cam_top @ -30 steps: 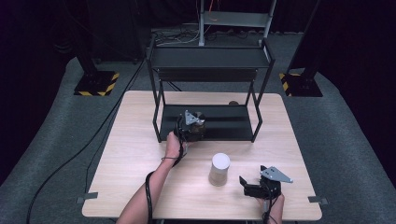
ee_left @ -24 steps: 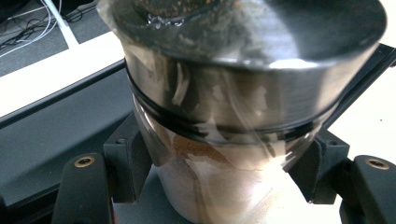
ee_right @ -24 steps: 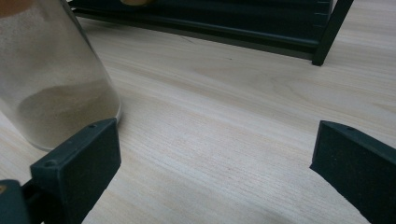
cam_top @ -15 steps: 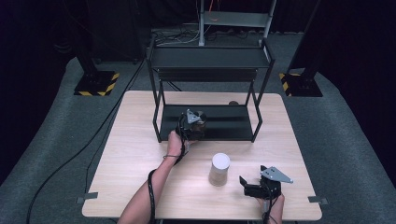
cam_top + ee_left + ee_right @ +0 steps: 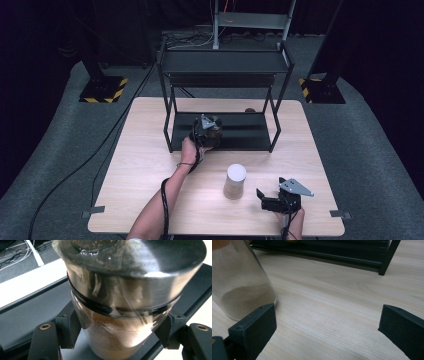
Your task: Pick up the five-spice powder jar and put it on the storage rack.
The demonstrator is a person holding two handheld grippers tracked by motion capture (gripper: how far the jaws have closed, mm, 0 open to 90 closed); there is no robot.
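Observation:
My left gripper [image 5: 212, 131] is shut on a glass jar [image 5: 120, 315] with a steel lid and brown powder inside, held over the lower shelf [image 5: 240, 135] of the black rack. Both jaws press the jar's sides in the left gripper view. A second jar [image 5: 234, 181], white-lidded with pale powder, stands on the table in front of the rack; it also appears as a jar [image 5: 239, 287] at the left of the right gripper view. My right gripper [image 5: 262, 199] rests open on the table just right of that jar, nothing between its jaws.
The black two-level rack [image 5: 225, 65] stands at the back middle of the wooden table [image 5: 140, 170]. A small brown object [image 5: 249, 110] lies behind the rack's lower shelf. Rack legs [image 5: 388, 257] stand ahead of the right gripper.
The left gripper with its jar has shifted slightly farther over the rack's lower shelf. The right gripper and the white-lidded jar have stayed put.

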